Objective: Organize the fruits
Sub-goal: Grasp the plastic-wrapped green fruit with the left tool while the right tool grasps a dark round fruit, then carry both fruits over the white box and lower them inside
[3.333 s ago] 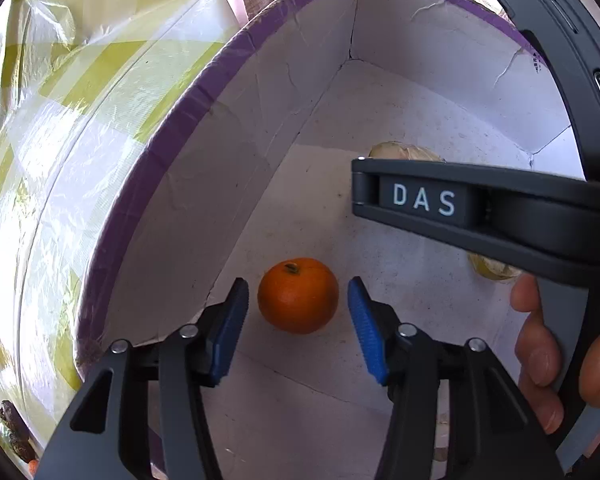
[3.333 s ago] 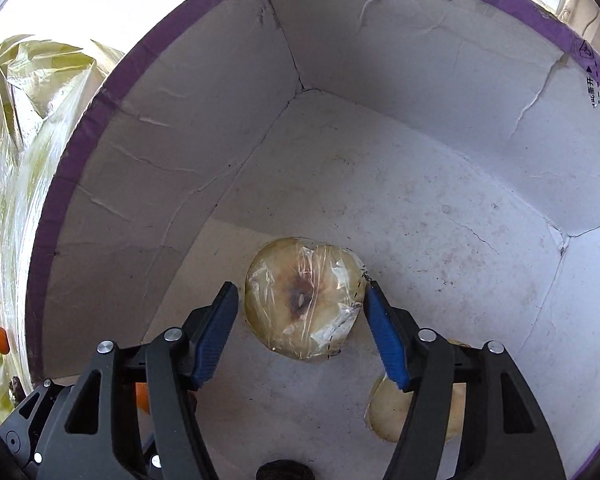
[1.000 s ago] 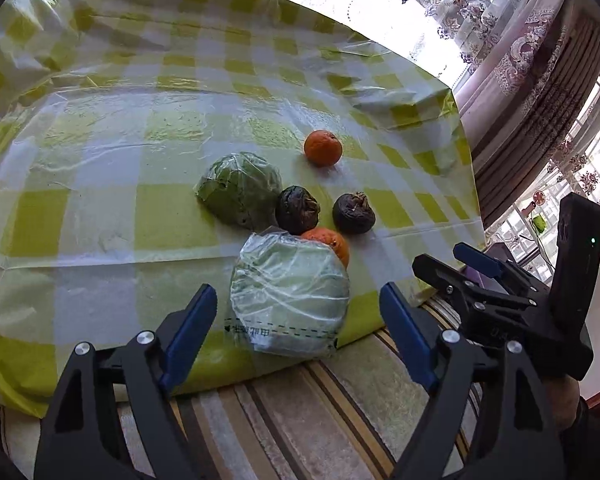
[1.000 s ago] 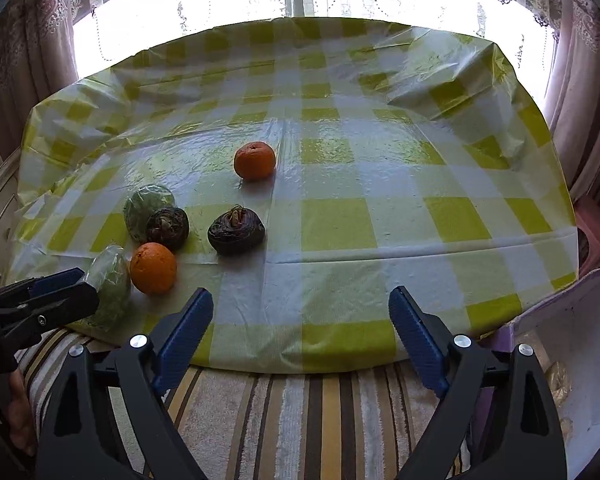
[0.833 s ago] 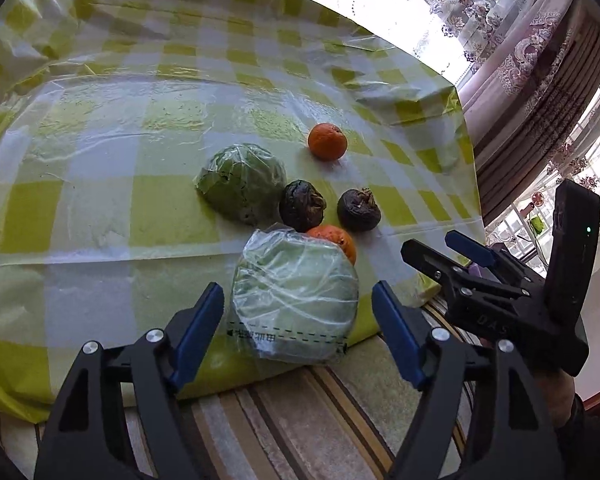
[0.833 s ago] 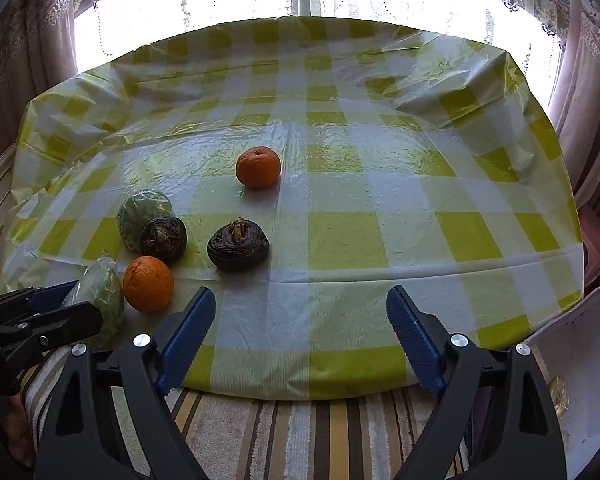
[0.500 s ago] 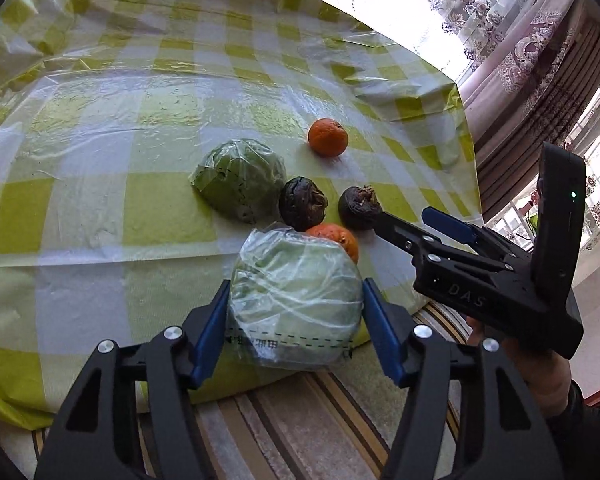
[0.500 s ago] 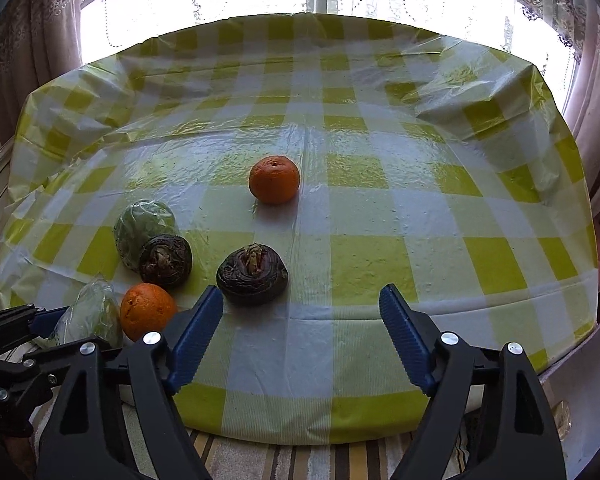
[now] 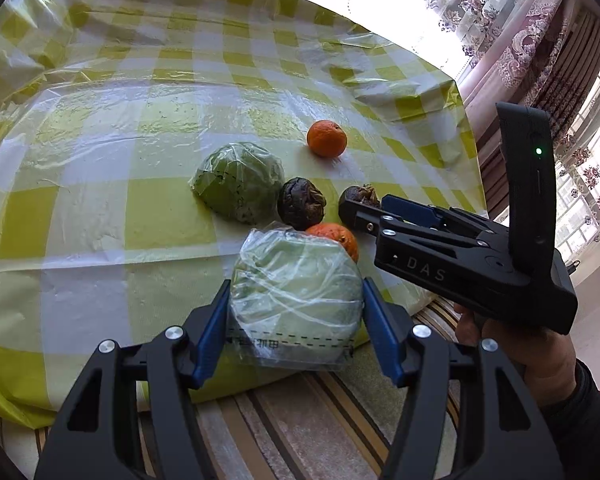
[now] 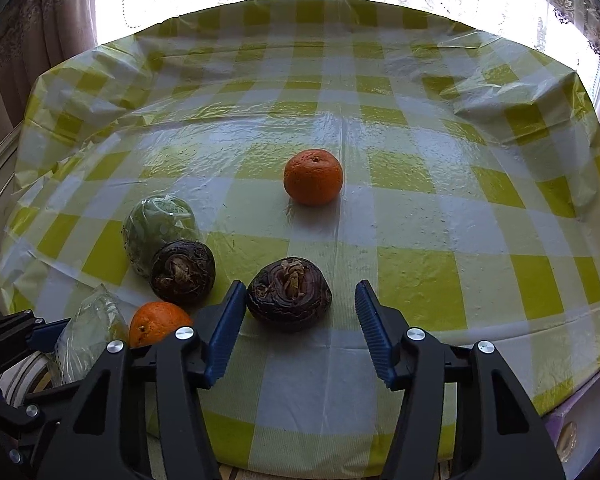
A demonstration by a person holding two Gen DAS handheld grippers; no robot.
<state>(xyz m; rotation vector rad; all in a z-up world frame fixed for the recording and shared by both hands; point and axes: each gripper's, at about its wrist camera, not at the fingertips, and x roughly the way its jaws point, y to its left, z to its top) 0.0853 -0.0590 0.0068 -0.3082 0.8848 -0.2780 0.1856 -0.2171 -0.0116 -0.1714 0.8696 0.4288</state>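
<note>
My left gripper is shut on a plastic-wrapped pale green fruit at the table's near edge; both blue pads touch its sides. It shows in the right wrist view too. My right gripper is open, its fingers either side of a dark wrinkled fruit without touching it. A second dark fruit, a near orange, a far orange and a wrapped dark green fruit lie on the yellow checked tablecloth.
A striped surface runs below the table's near edge. A corner of the white, purple-rimmed box shows at the lower right of the right wrist view. Curtains and windows stand behind the table.
Both grippers left the box and came to the table. The left jaws closed on the wrapped pale green fruit. The right gripper moved forward until its open fingers flank the dark fruit.
</note>
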